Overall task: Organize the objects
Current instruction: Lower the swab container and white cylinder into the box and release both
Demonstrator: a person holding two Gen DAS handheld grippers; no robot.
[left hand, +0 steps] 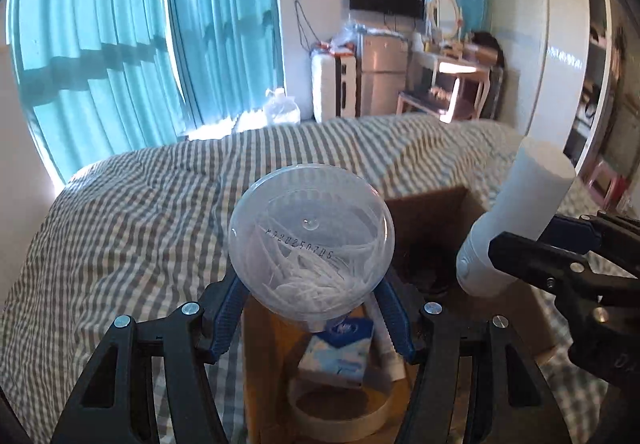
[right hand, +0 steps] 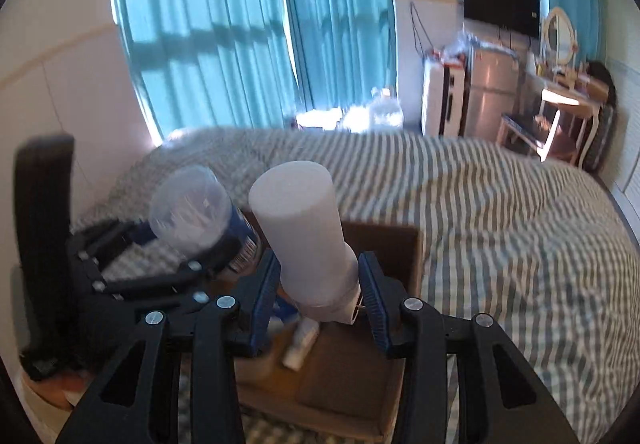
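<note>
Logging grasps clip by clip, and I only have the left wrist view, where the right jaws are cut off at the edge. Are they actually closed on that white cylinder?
Observer: Yes. The right gripper has both jaws pressed on the white cylinder near its lower end, above the cardboard box.
Operator: What sits beneath the cylinder?
Observer: A small white tube lies in the box, just under it.
Operator: My clear jar shows mostly its bottom. Any label?
Observer: A blue label with a barcode wraps its side.
</note>
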